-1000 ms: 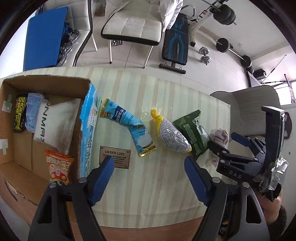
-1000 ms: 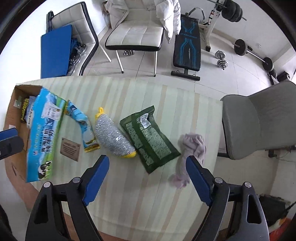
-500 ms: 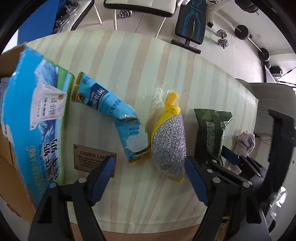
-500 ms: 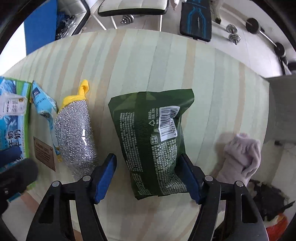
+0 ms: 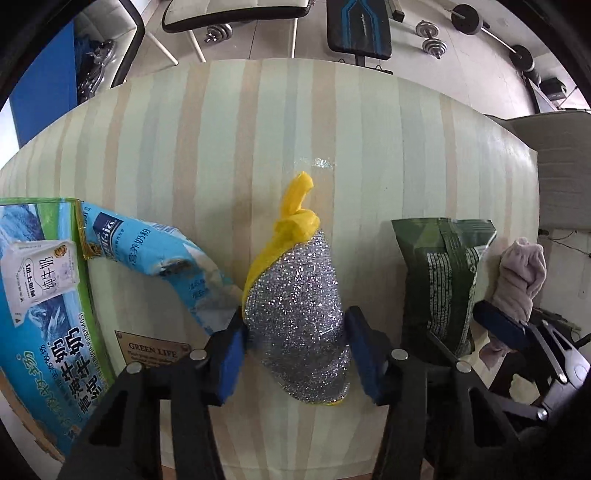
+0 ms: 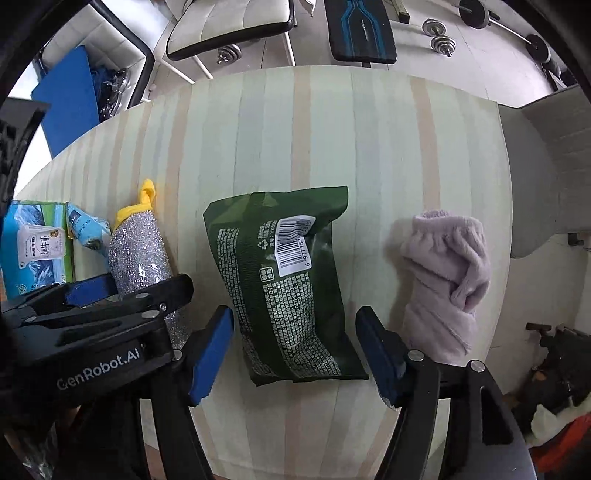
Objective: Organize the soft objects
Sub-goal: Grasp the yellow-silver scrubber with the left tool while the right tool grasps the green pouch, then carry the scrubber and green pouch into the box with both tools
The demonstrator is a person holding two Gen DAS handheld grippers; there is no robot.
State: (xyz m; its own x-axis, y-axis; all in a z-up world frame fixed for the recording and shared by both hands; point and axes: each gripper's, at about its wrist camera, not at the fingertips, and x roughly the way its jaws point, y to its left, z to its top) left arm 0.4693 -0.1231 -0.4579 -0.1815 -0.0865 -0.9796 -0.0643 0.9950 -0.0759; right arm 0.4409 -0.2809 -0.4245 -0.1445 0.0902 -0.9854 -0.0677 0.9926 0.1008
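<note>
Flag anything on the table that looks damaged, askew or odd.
The light blue pouch lies bent in the middle with its print scuffed at the fold, one end resting against the milk carton. A small shiny scrap, perhaps clear film, sits on the table beyond the scrubber. The green bag and sock look fine.

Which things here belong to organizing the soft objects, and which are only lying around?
For the job:
- silver glittery scrubber with yellow cloth end, between the left tongs
- dark green foil pouch, between the right tongs
- light blue bent milk-powder pouch
- lilac fuzzy sock

Just lying about:
- brown "GREEN LIFE" plaque
- dumbbells on the floor
- black and blue weight bench
</note>
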